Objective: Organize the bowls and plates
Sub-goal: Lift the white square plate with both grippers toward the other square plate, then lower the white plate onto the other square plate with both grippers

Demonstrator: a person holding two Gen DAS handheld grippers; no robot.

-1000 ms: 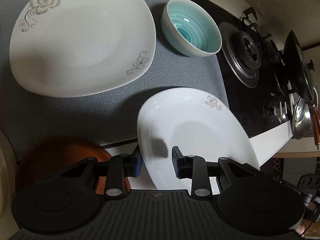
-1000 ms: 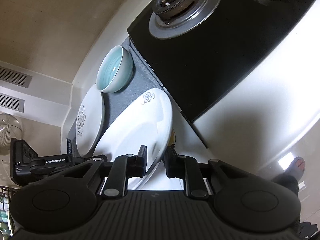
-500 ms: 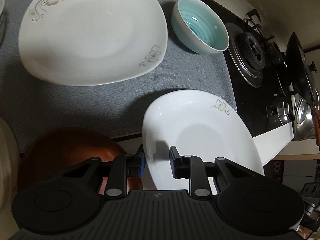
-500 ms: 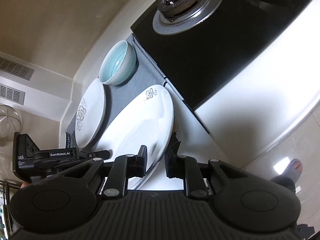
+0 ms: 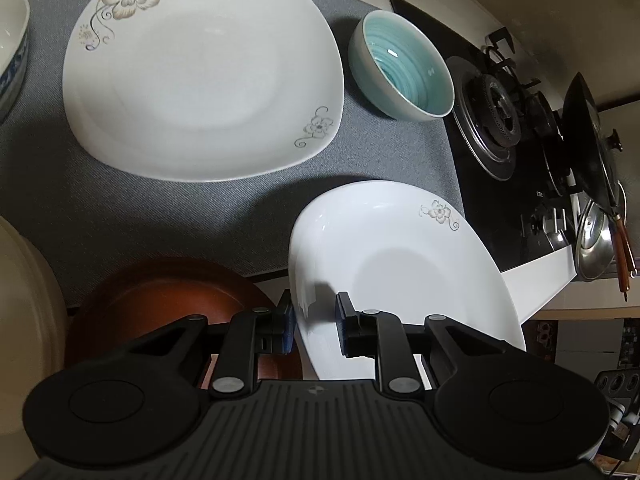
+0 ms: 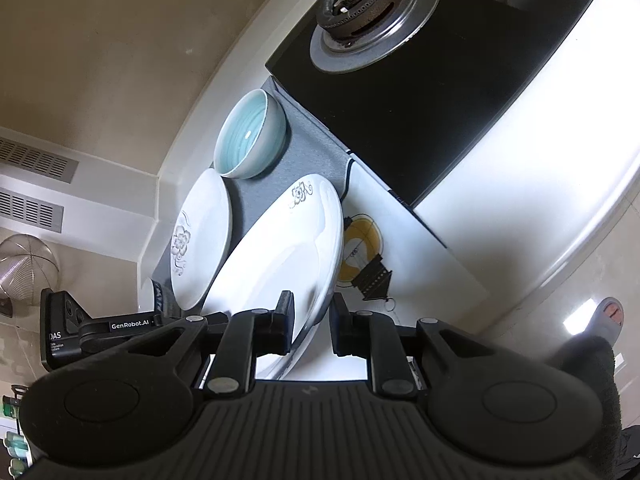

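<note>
A small white flowered plate [image 5: 400,256] is held tilted above the counter by both grippers; it also shows in the right wrist view [image 6: 288,256]. My left gripper [image 5: 314,316] is shut on its near rim. My right gripper [image 6: 310,322] is shut on its opposite rim. A larger white flowered plate [image 5: 200,76] lies on the grey mat [image 5: 120,208], with a teal bowl [image 5: 404,68] to its right. A brown plate [image 5: 160,300] lies under the left gripper.
A black gas hob [image 5: 496,120] with a wok [image 5: 588,136] and a steel lid [image 5: 596,240] lies right of the mat. A blue-patterned bowl [image 5: 10,52] and a cream dish [image 5: 24,300] sit at the left edge. The counter edge [image 6: 540,208] drops to the floor.
The held plate and both grippers have moved slightly left along the counter, toward the larger plate. The brown plate shows more under the left gripper. Both grips are unchanged.
</note>
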